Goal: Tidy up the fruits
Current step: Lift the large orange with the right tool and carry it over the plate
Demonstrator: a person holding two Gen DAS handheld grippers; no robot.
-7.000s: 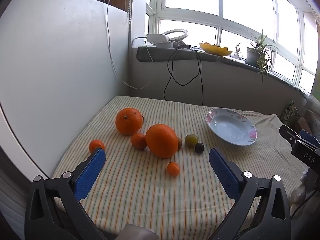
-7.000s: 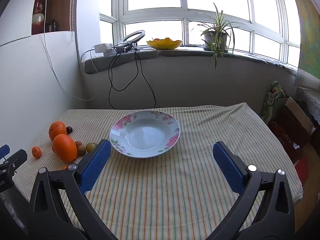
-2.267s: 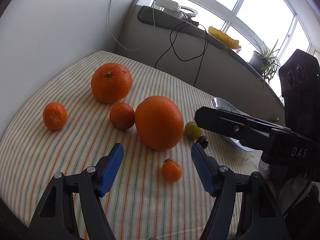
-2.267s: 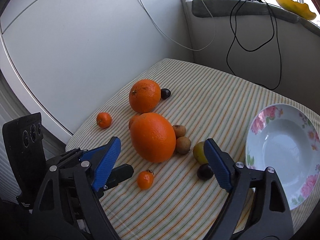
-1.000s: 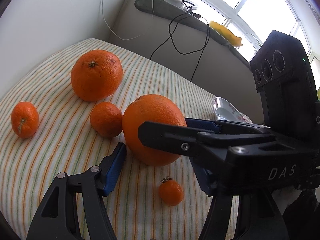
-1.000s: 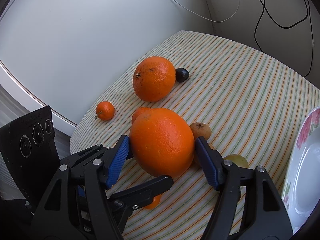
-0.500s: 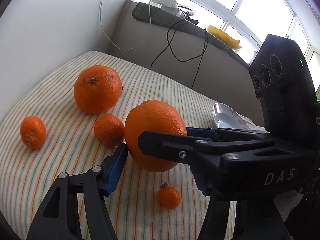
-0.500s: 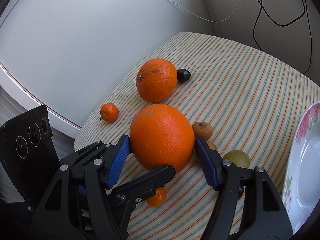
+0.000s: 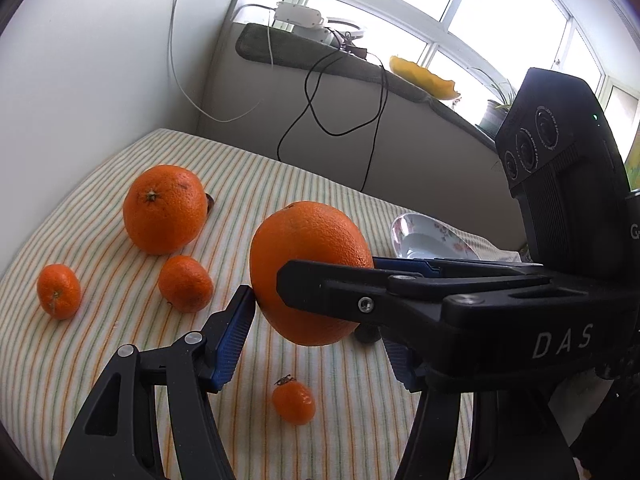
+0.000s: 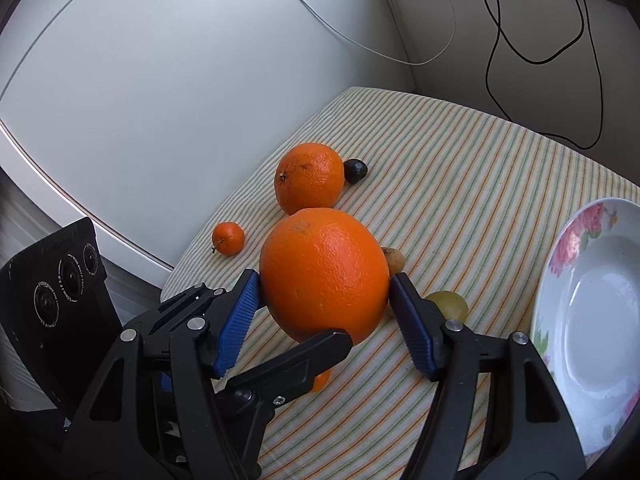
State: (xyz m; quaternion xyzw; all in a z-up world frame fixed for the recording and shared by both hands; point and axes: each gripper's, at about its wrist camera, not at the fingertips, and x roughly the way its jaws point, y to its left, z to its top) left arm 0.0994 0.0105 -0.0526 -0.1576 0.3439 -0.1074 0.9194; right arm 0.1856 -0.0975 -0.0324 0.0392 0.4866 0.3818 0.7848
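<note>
A large orange [image 10: 324, 276] hangs a little above the striped cloth. My right gripper [image 10: 324, 284] is shut on it, with one blue pad pressed on each side. My left gripper [image 9: 320, 328] grips the same orange [image 9: 308, 264] from lower down. Its left pad [image 9: 236, 332] touches the peel, and its right finger is mostly hidden behind the right gripper's black arm [image 9: 400, 300]. A second orange [image 10: 310, 178], a mandarin [image 9: 185, 283], a smaller mandarin [image 9: 58, 290] and a tiny stemmed one [image 9: 294, 402] lie on the cloth. The flowered bowl [image 10: 568, 240] stands at the right.
A dark plum [image 10: 355, 171] sits behind the second orange. A brown fruit [image 10: 394, 260] and a green one [image 10: 450, 304] lie beside the right pad. A white wall borders the table [image 10: 480, 160] on the left. Cables hang from the windowsill [image 9: 280, 48].
Both grippers have risen together with the large orange between them, and it has come up off the cloth. The other fruits have stayed where they were.
</note>
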